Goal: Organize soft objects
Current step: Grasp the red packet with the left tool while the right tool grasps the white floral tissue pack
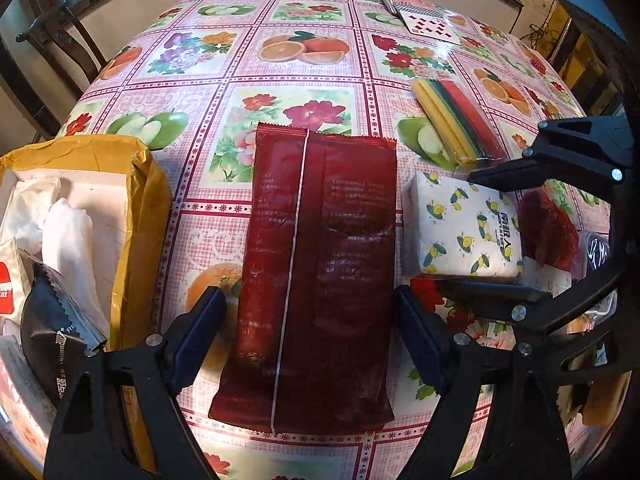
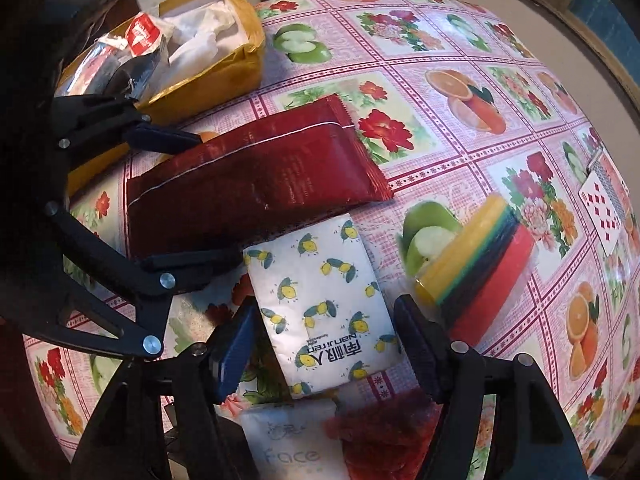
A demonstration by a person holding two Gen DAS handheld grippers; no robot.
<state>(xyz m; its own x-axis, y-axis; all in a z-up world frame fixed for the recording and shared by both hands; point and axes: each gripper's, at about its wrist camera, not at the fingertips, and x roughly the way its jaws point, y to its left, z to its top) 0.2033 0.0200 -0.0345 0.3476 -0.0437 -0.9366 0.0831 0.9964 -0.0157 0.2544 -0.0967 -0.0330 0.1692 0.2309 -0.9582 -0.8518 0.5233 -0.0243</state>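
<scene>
A long dark red packet (image 1: 316, 276) lies flat on the fruit-print tablecloth (image 1: 304, 52). My left gripper (image 1: 310, 340) is open, with one finger on each side of the packet's near half. The same packet (image 2: 260, 184) and left gripper (image 2: 180, 200) show in the right wrist view. To the packet's right sits a white tissue pack with a lemon print (image 2: 320, 300). My right gripper (image 2: 326, 354) straddles it, open. Tissue pack (image 1: 460, 228) and right gripper (image 1: 496, 232) also appear from the left wrist.
A yellow-wrapped open box (image 1: 140, 208) holding white paper and sachets stands at the left. A pack of coloured sponge cloths (image 2: 480, 268) lies beyond the tissues, playing cards (image 2: 604, 208) farther off. A white "Face" packet (image 2: 292, 444) and a red fuzzy item (image 2: 384, 436) lie near me.
</scene>
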